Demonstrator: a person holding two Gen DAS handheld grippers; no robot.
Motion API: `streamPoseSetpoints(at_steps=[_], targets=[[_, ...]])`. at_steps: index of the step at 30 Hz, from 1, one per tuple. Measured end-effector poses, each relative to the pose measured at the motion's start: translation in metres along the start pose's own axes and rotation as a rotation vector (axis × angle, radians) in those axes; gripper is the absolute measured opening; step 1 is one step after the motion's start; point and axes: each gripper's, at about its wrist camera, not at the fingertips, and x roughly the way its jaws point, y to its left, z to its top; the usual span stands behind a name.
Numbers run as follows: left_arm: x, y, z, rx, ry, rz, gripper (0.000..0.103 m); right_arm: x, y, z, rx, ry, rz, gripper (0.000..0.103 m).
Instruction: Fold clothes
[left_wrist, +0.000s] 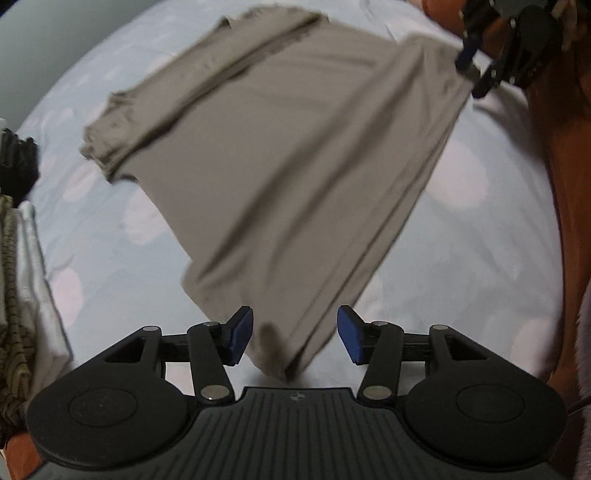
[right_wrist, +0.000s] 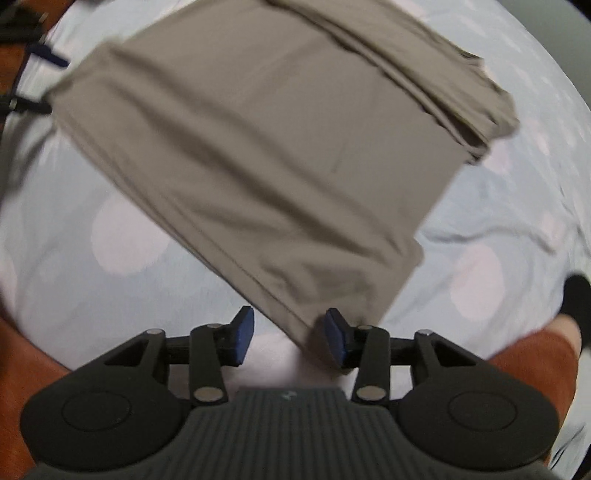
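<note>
Bedroom, dotted bedsheet, stacked clothes

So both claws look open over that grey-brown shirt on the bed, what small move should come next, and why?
Probably lift both away. The left gripper and right gripper stand open, and the folded grey-brown shirt lies on the pale spotted bedsheet, corners between unclamped pads.

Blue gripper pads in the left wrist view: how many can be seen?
3. Two blue rubber pads sit on the left gripper, beside the grey folded shirt. One is on the right gripper, top right; its other pad may be hidden.
</note>
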Motion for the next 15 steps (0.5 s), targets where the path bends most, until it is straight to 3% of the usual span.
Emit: streamPoseSetpoints(at_steps=[5, 10, 12, 15], targets=[[0.019, 0.002, -0.006, -0.020, 0.048, -0.025, 0.062, 0.017, -0.006, 0.001, 0.003, 0.045, 0.015, 0.059], [0.021, 0.016, -0.011, -0.096, 0.034, -0.069, 0.060, 0.020, -0.019, -0.007, 0.072, 0.037, 0.056, 0.059], [0.021, 0.018, -0.012, -0.113, 0.029, -0.061, 0.052, 0.018, -0.017, -0.009, 0.070, 0.036, 0.036, 0.053], [0.017, 0.013, -0.010, -0.127, 0.018, -0.027, 0.030, 0.015, -0.012, -0.012, 0.068, 0.030, -0.015, 0.030]])
